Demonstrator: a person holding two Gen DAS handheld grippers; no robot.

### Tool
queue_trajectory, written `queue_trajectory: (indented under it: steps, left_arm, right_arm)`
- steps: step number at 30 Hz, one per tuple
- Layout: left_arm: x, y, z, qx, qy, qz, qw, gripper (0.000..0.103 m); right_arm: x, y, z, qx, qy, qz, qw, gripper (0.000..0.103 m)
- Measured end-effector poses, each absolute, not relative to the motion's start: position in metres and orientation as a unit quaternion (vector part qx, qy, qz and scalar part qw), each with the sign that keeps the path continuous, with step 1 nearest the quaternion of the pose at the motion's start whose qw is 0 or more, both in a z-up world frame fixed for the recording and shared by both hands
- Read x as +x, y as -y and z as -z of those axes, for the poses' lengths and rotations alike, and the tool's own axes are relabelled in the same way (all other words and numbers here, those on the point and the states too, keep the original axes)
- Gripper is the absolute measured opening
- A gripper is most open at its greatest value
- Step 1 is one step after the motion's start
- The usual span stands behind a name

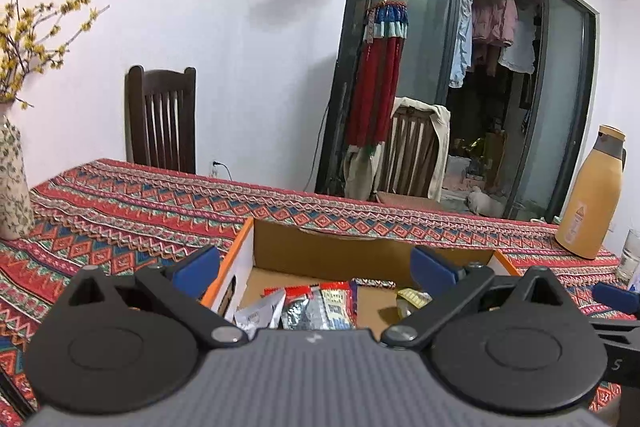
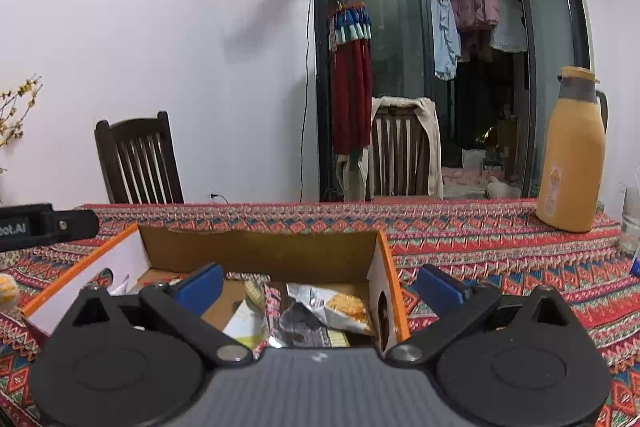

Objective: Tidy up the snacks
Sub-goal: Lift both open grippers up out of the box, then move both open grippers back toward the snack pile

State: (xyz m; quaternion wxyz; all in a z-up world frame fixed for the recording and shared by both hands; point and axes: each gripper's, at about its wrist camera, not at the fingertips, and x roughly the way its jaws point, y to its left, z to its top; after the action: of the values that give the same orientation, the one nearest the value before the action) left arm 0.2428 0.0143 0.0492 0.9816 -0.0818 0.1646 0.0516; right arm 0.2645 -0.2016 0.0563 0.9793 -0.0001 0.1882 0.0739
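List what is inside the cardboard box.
The cardboard box holds snack packets: a red-and-silver packet, a silver-and-orange one, a small yellow one. The gripper bodies hide its near part.

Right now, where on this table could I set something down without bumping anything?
Bare tablecloth lies between the cardboard box and the orange flask, and behind the box. Inside the box, snack packets crowd the floor.

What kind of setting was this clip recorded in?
Most likely a home dining room: a table under a red patterned woven cloth, dark wooden slat-back chairs against the white wall, and a glass sliding door with laundry hanging behind it.
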Motion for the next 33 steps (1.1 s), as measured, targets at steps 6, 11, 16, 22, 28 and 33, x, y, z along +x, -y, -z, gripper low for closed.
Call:
queue_trajectory:
  steps: [6, 11, 16, 22, 28, 33]
  left_arm:
    - [0.227, -0.014, -0.064, -0.081, -0.153, -0.052, 0.984, 0.103]
    - [0.212, -0.015, -0.068, -0.078, -0.158, -0.046, 0.983, 0.103]
    - [0.194, -0.018, -0.065, -0.080, -0.174, -0.037, 0.981, 0.103]
    - [0.174, -0.022, -0.049, -0.089, -0.208, -0.032, 0.974, 0.103]
    - [0.158, -0.024, -0.030, -0.089, -0.240, -0.024, 0.967, 0.103]
    - [0.146, -0.018, -0.009, -0.079, -0.264, -0.014, 0.961, 0.103]
  right_arm:
    - [0.257, 0.202, -0.069, -0.002, -0.182, -0.065, 0.981, 0.103]
    - [0.244, 0.203, -0.075, -0.006, -0.184, -0.068, 0.981, 0.103]
    - [0.225, 0.204, -0.075, -0.011, -0.192, -0.075, 0.979, 0.103]
    - [0.200, 0.212, -0.068, -0.012, -0.212, -0.080, 0.974, 0.103]
    - [0.178, 0.228, -0.054, -0.005, -0.238, -0.083, 0.968, 0.103]
    - [0.160, 0.242, -0.042, 0.001, -0.253, -0.080, 0.964, 0.103]
